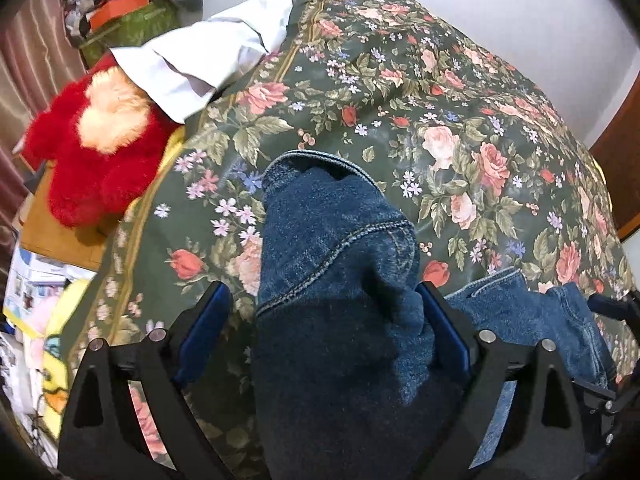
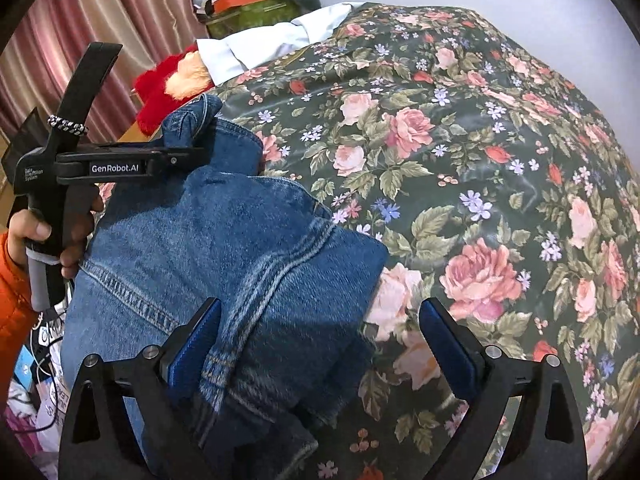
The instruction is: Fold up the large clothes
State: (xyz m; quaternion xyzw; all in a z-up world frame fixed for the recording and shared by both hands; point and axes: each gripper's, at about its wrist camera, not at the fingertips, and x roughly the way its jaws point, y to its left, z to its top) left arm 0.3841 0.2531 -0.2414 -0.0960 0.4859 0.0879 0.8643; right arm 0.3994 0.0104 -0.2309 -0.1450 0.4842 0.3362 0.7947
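A blue denim jacket [image 2: 224,256] lies bunched at the near edge of a bed with a dark floral cover [image 2: 460,152]. In the left wrist view a thick fold of the jacket [image 1: 336,272] fills the gap between the wide-open jaws of my left gripper [image 1: 324,312]. My right gripper [image 2: 320,328] is open too, with denim lying against its left pad [image 2: 196,344] and bare cover by the right one. The left gripper also shows from the side in the right wrist view [image 2: 200,152], its tip among the denim.
A red and cream plush toy [image 1: 96,148] and a white garment [image 1: 208,60] lie at the bed's far left. A cluttered green box [image 2: 256,12] and pink curtains [image 2: 100,16] stand beyond. Boxes and bags [image 1: 36,308] crowd the floor on the left.
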